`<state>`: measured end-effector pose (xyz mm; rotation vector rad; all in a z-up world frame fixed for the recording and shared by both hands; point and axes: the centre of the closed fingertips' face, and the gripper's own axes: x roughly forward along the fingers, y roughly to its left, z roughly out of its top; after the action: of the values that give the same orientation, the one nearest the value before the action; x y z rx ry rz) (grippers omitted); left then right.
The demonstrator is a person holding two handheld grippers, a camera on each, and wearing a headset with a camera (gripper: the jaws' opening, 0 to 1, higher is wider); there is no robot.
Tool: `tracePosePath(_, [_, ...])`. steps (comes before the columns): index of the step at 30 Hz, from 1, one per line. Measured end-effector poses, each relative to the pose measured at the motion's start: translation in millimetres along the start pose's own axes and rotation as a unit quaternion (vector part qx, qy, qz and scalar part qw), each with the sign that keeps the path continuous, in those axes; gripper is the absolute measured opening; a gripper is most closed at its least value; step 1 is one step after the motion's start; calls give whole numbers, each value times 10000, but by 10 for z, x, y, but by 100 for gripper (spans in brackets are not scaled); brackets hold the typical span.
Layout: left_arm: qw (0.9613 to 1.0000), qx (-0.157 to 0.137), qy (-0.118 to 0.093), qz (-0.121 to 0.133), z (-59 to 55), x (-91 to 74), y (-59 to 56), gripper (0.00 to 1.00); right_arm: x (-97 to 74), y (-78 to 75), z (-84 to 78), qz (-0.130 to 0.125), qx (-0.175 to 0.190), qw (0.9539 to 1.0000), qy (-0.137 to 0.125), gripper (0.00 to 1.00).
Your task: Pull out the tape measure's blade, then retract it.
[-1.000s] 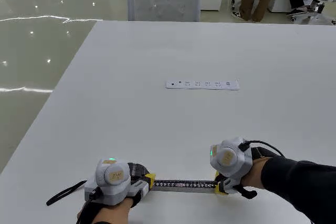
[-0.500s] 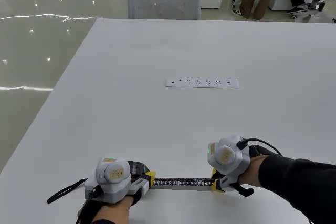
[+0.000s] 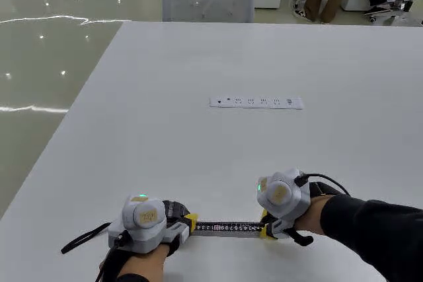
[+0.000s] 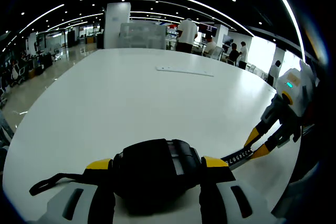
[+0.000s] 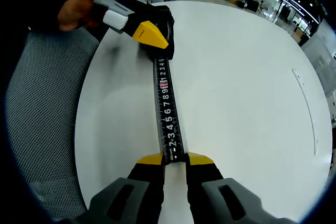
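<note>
Black blade (image 5: pixel 167 111) with white numerals: less of it is out than a second ago, because your right gripper (image 5: pixel 176 159) has closed in toward the case. On the blade you can read 2 to 9, a red-marked number, then 1 to 5 running up to the case mouth. The tape measure (image 4: pixel 157 182) has a black case, and its black wrist strap (image 3: pixel 82 237) trails off toward 9 o'clock. It sits on the white counter (image 3: pixel 198 130) at about 7 o'clock in the head view, near the front edge. Your left gripper (image 4: pixel 157 162) has its yellow-tipped jaws clamped on either side of the case. The right jaws are narrow, pinching the blade's end at 5 o'clock. A white power strip (image 3: pixel 256 102) lies well apart at 12 o'clock.
</note>
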<state>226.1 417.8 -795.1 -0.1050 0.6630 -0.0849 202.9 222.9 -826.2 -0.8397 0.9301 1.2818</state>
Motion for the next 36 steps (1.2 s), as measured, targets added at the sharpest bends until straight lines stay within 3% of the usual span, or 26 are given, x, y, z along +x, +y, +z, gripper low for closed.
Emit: tracePosePath(36, [10000,-44,11,-44,-5,-7,6,61,105,30,217,5,-14,9998,-202,11])
